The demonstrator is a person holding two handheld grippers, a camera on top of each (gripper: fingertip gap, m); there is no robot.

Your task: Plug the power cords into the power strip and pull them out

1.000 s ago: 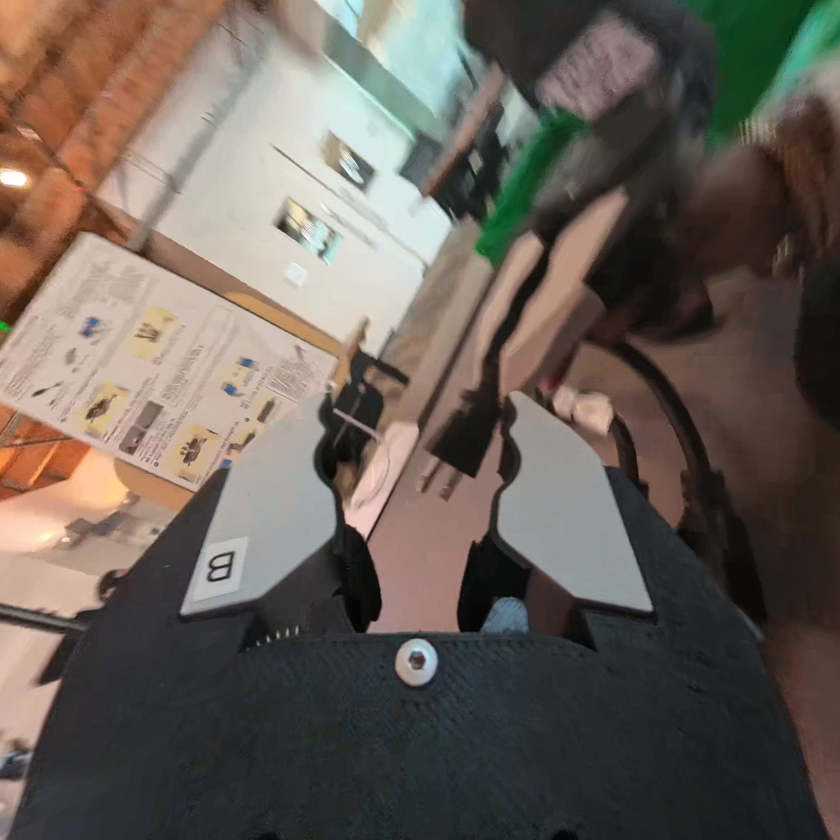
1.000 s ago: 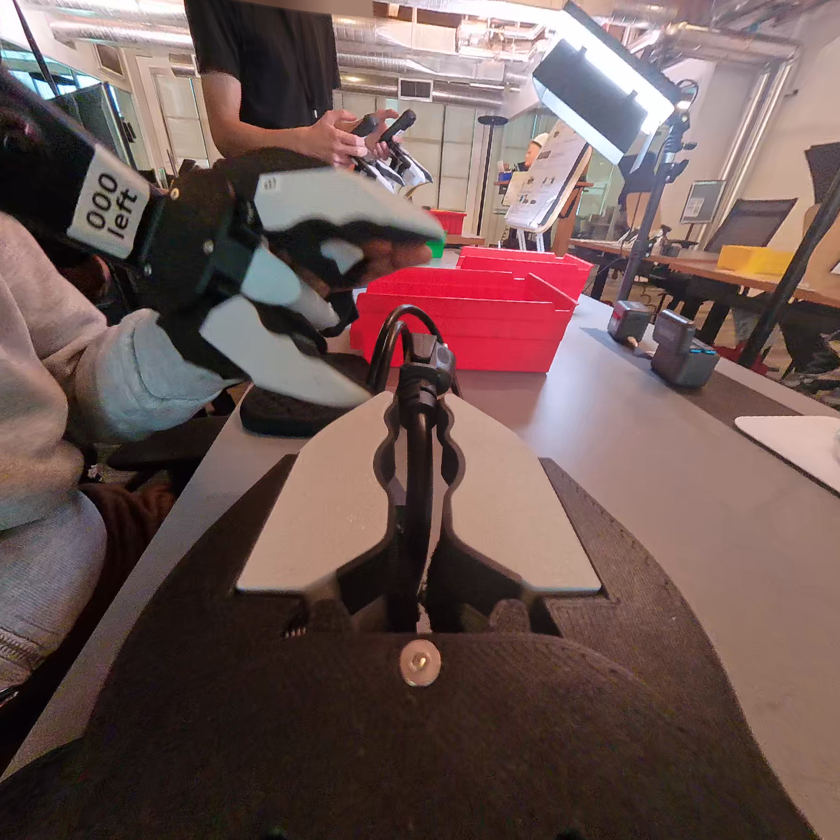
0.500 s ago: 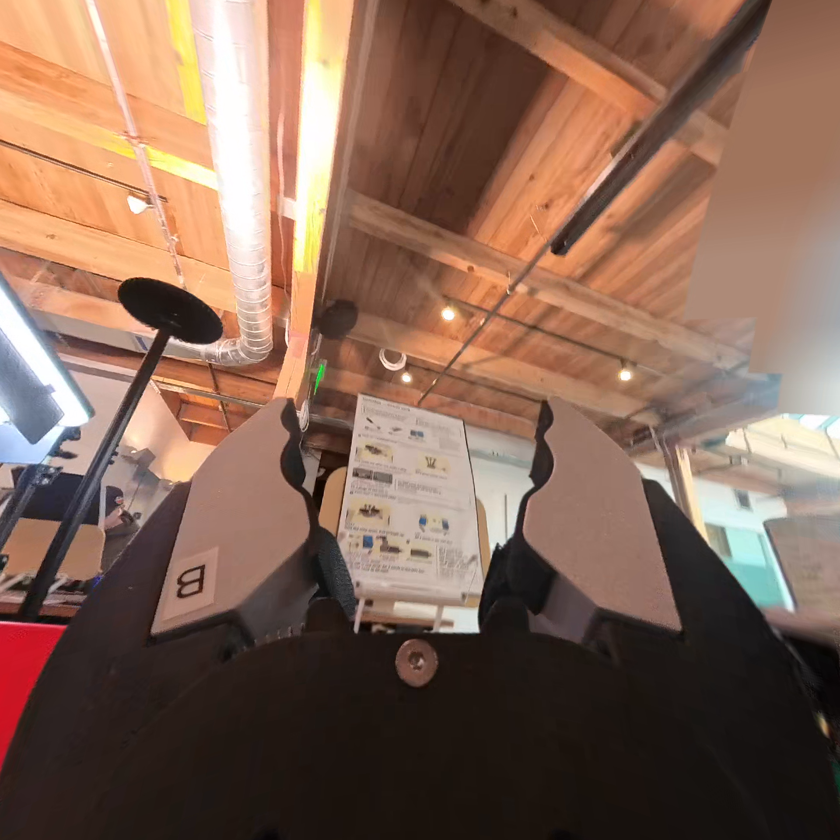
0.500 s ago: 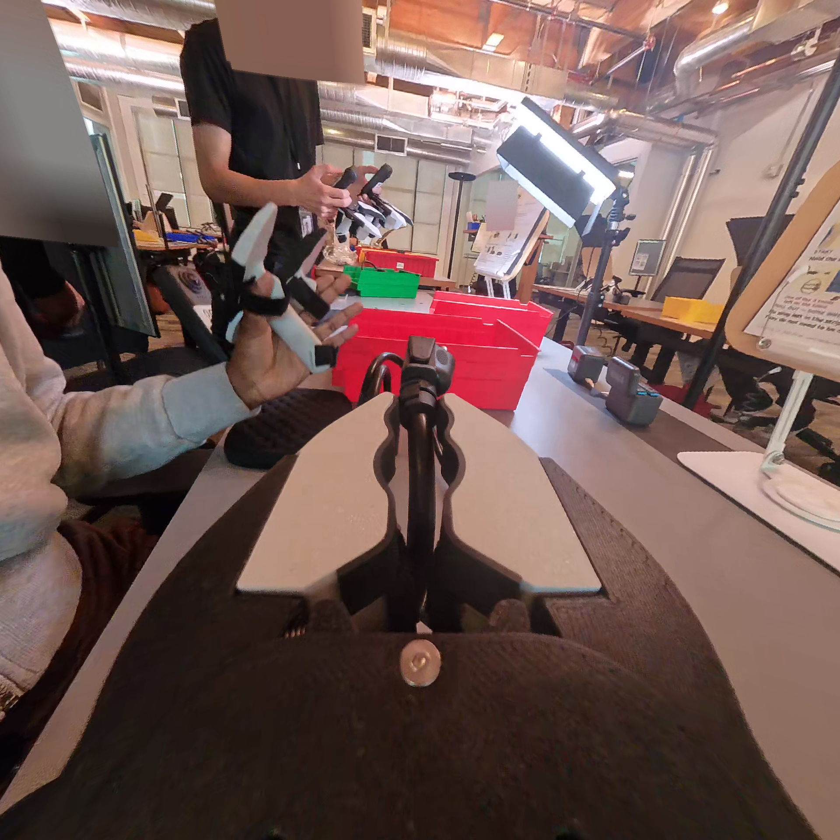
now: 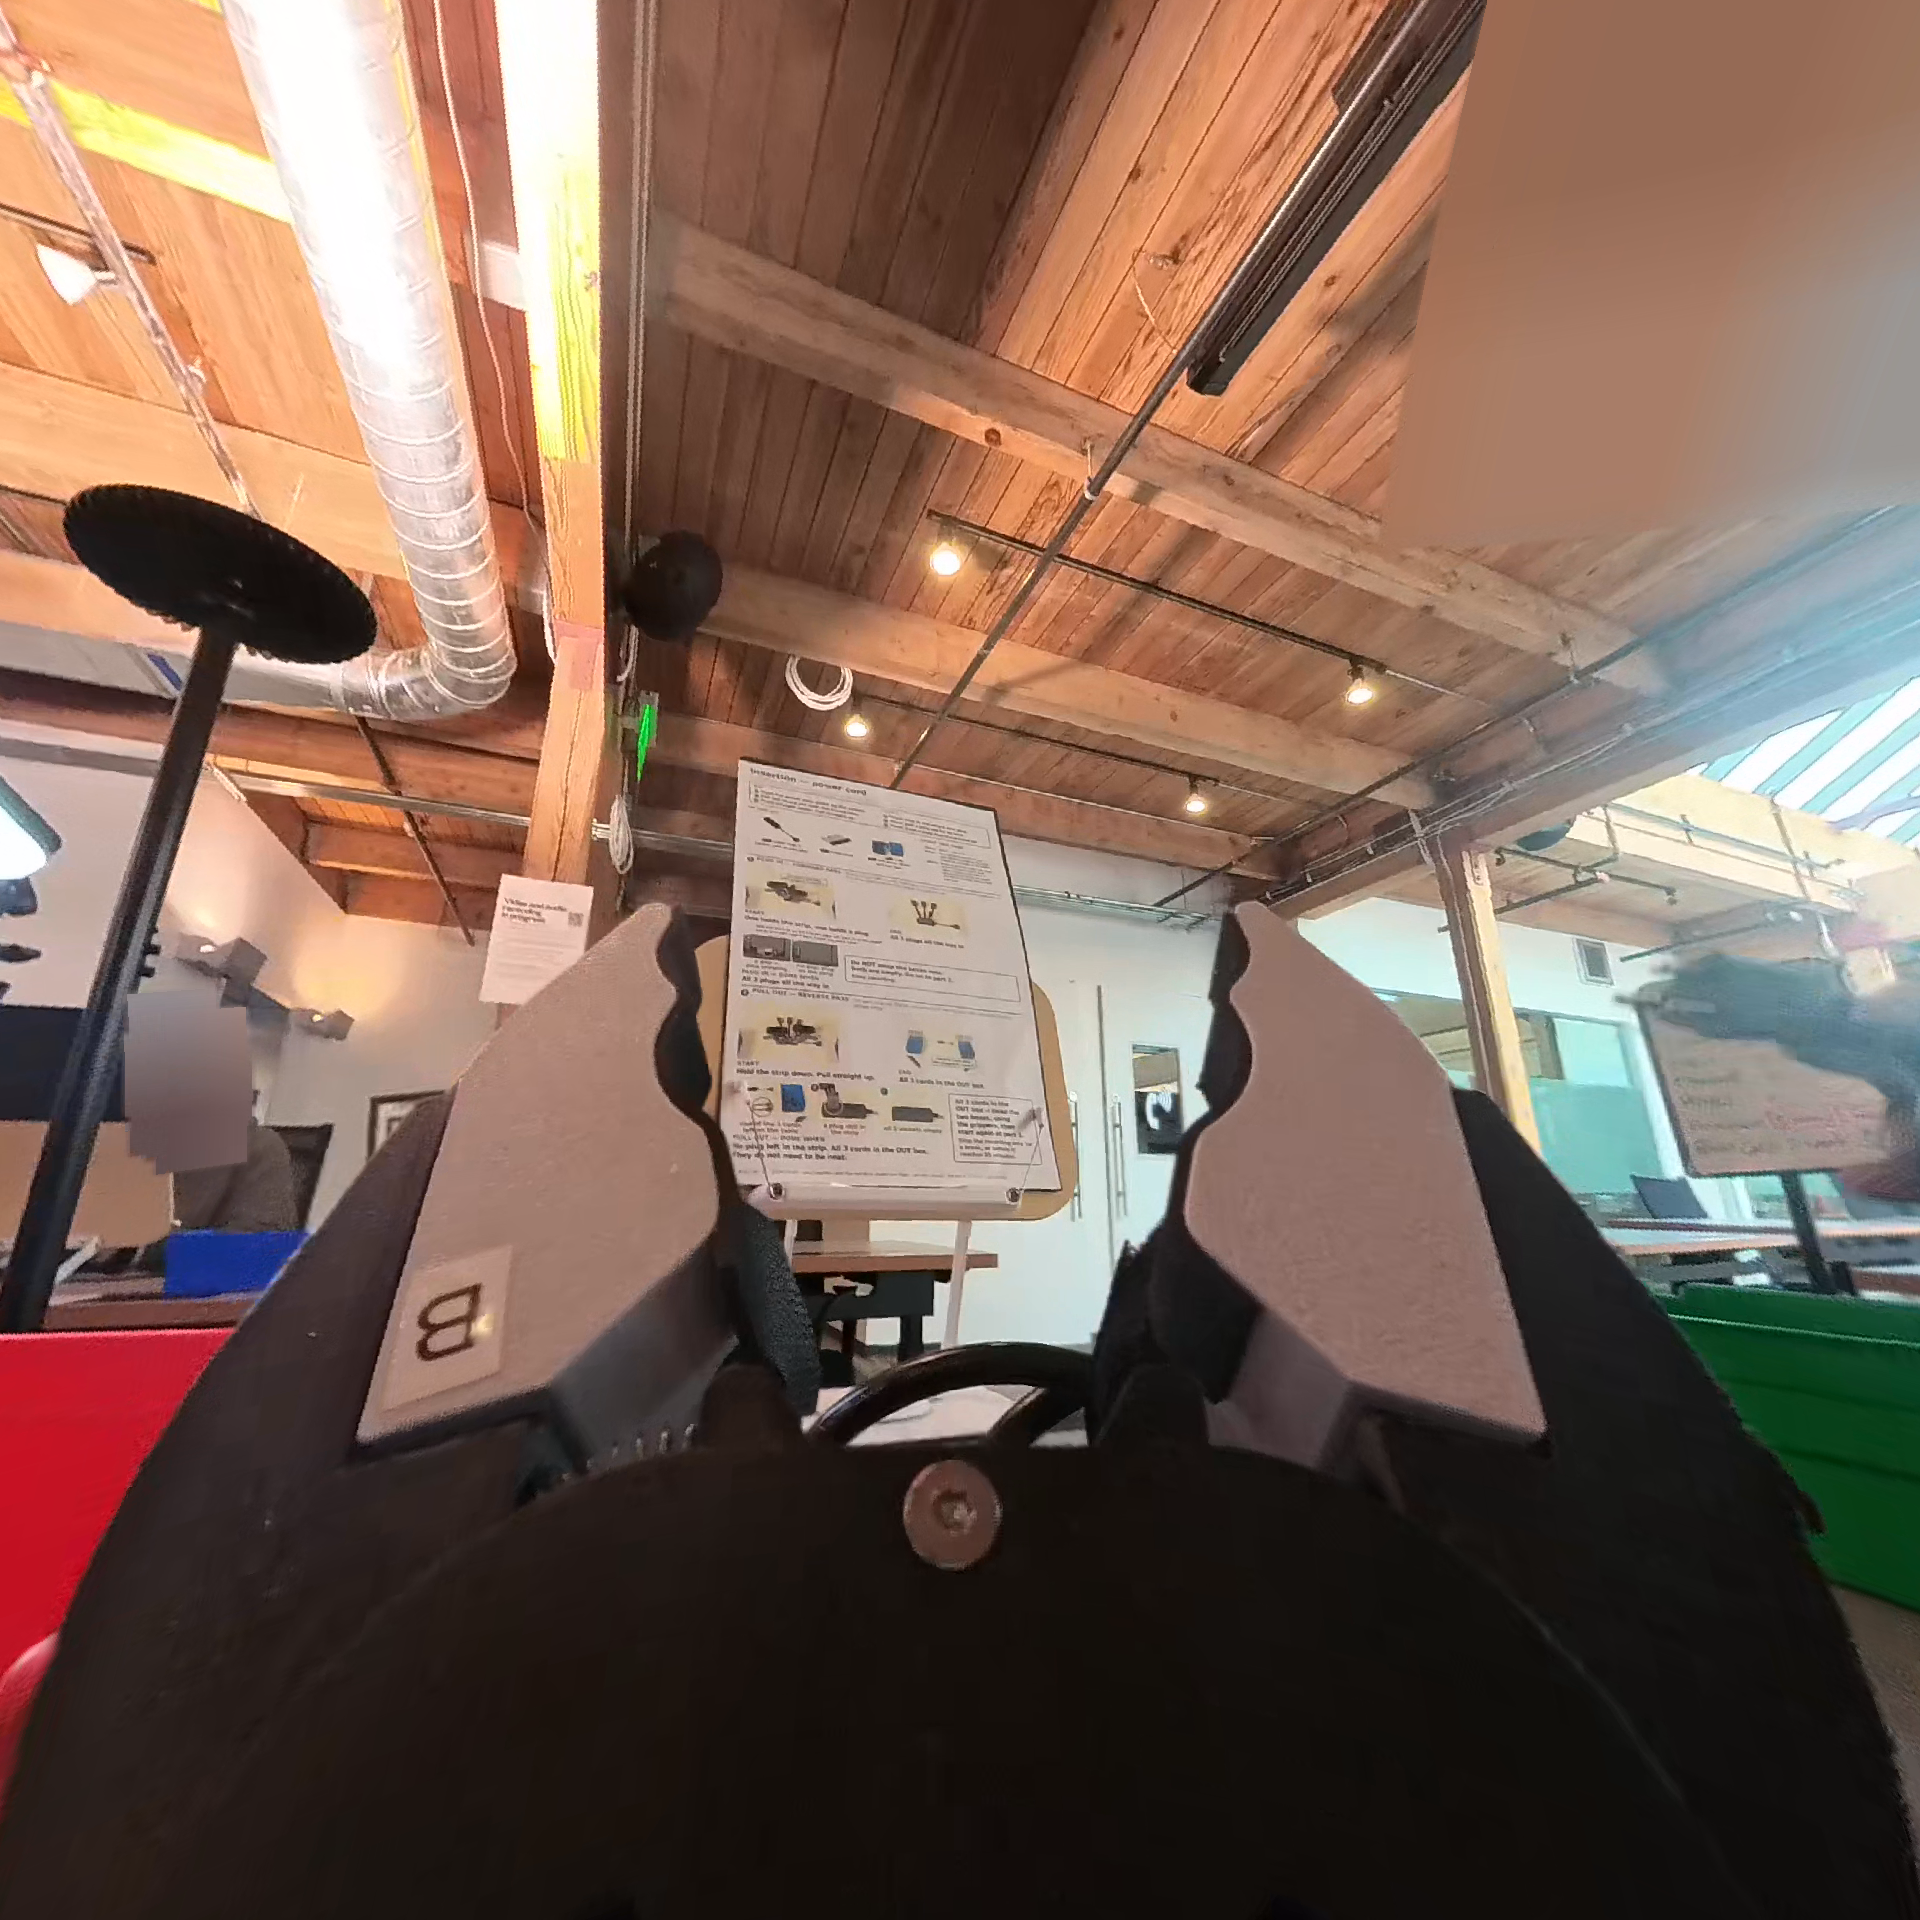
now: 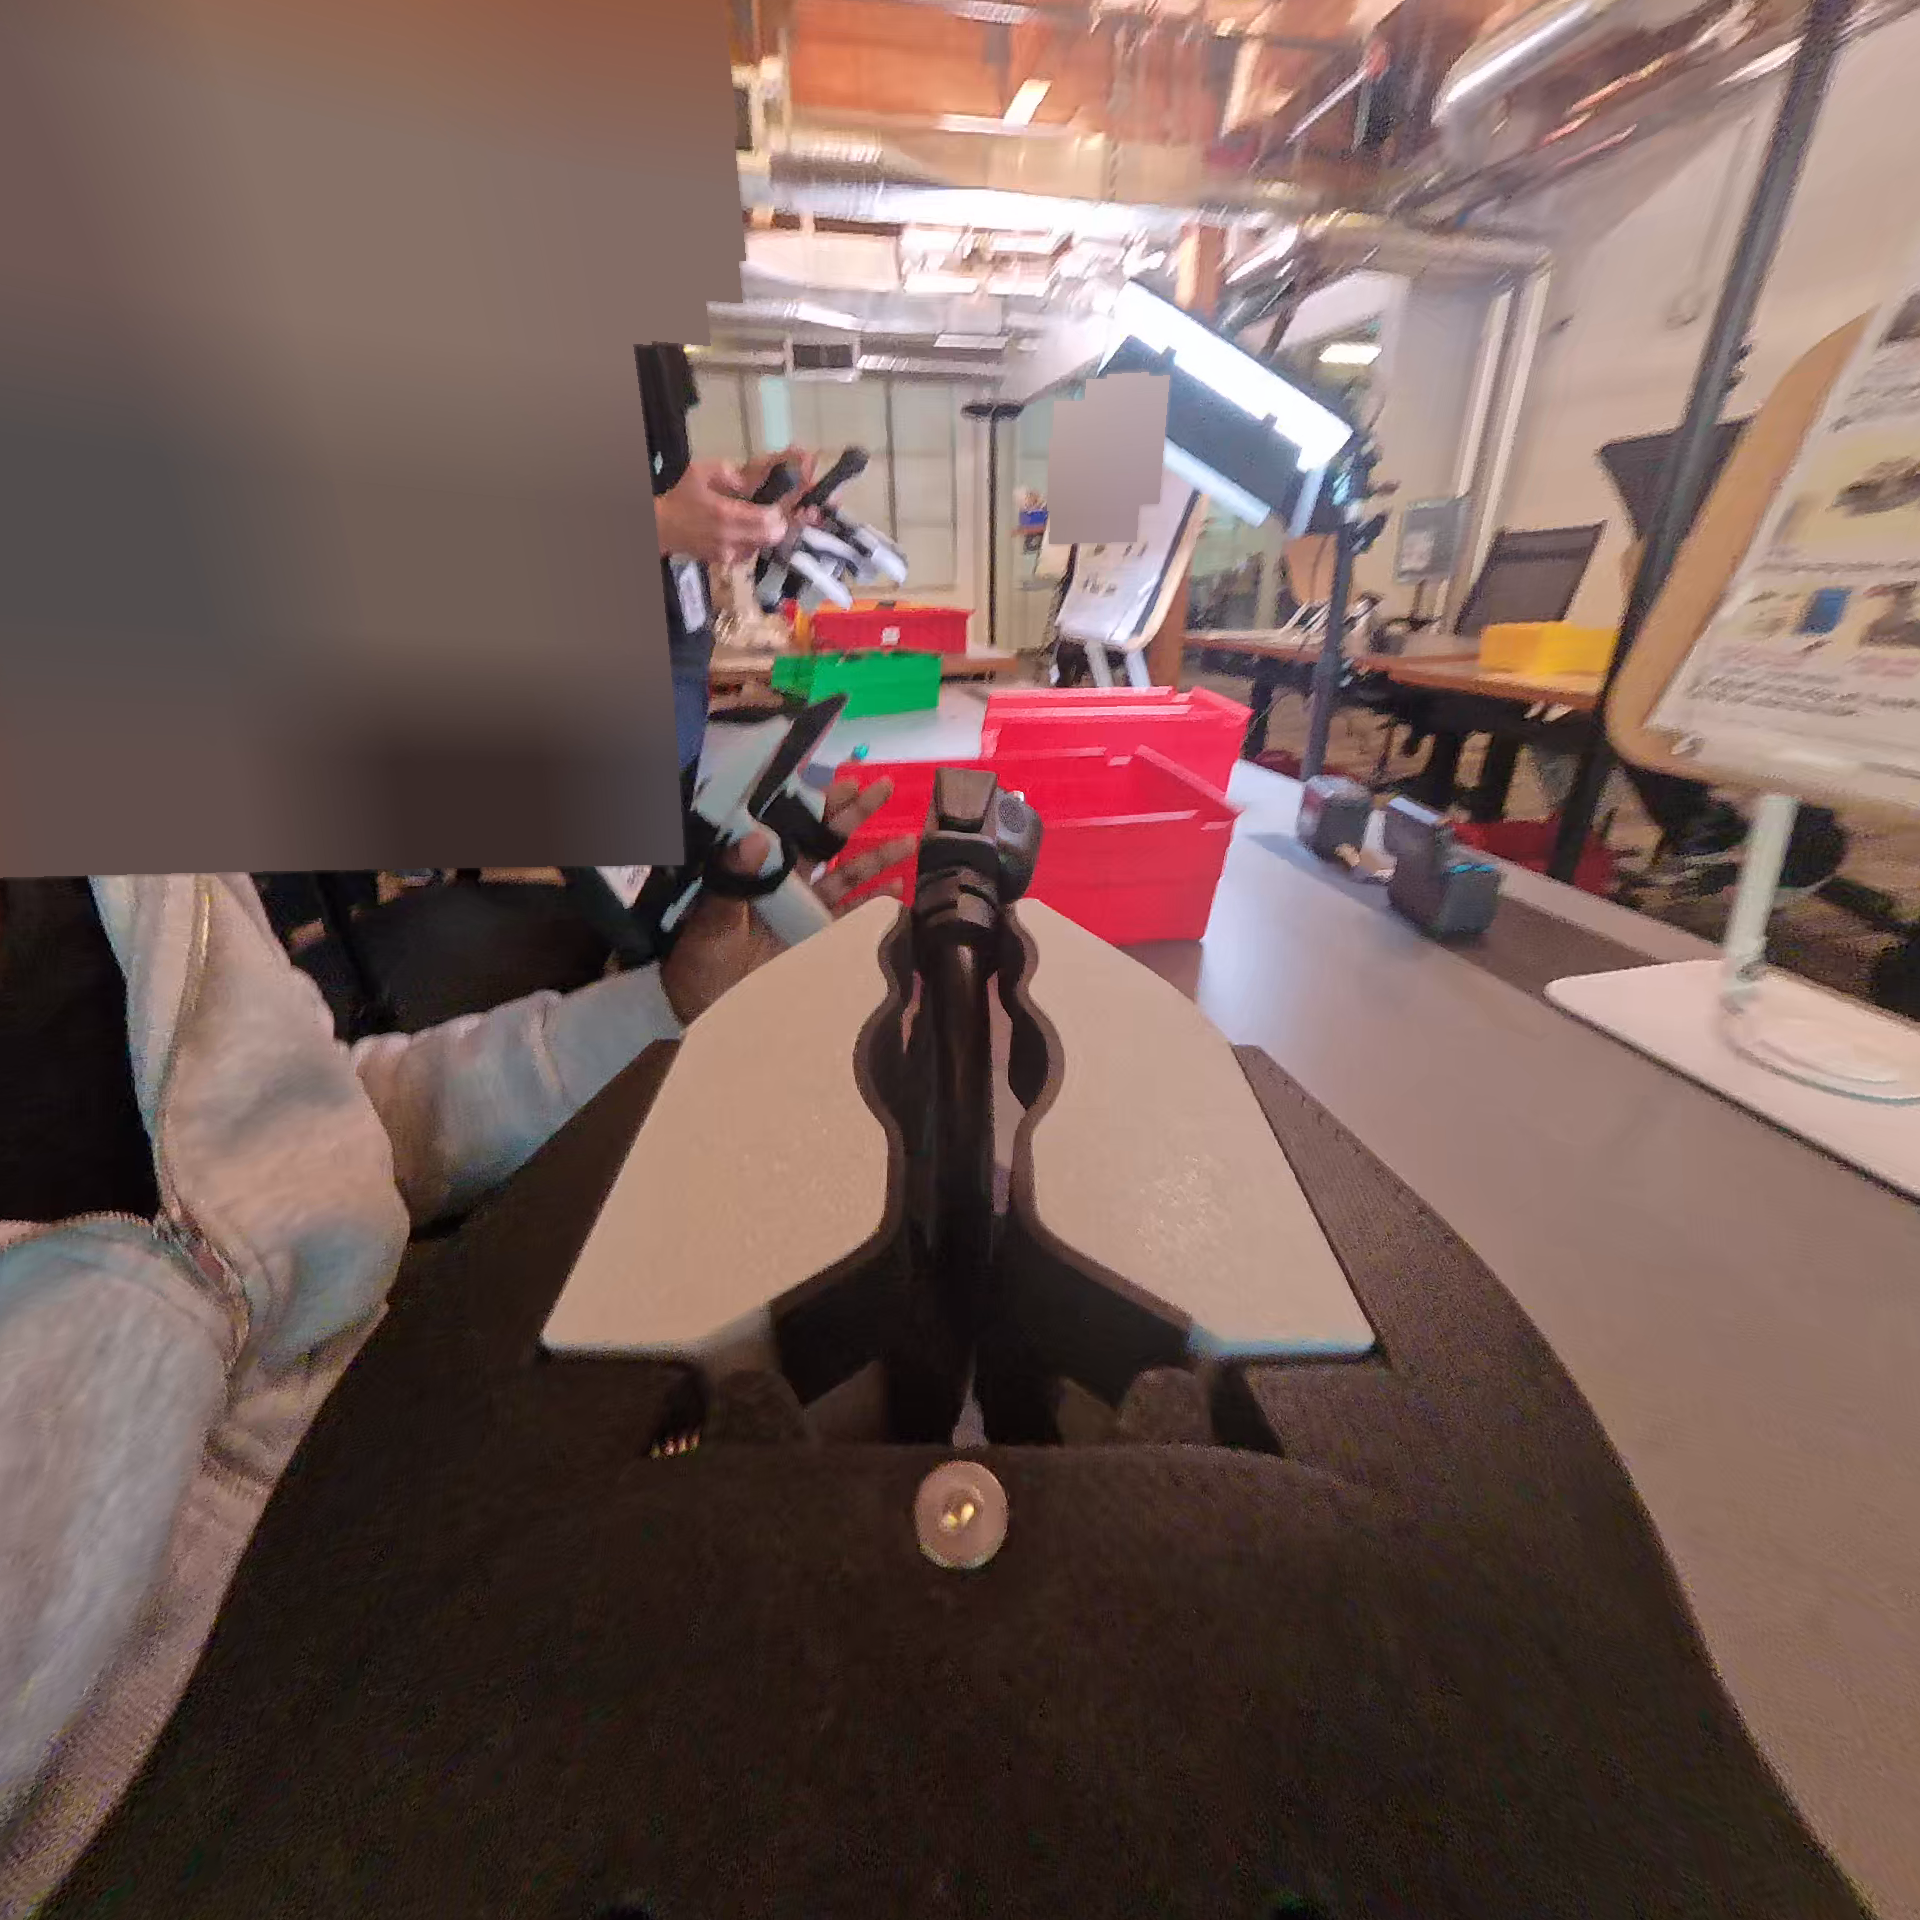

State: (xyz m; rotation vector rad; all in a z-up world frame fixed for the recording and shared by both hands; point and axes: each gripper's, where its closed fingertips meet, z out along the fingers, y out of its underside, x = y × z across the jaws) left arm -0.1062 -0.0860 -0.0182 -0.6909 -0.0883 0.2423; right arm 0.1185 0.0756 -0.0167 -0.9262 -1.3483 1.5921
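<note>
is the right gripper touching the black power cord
Touching. The right wrist view shows the right gripper with both grey fingers closed against the black power cord that runs up between them, no gap showing on either side.

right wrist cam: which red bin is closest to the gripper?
The front red bin, directly behind the plug held by the right gripper. A second red bin sits behind it, a third far back by the green bin.
</note>
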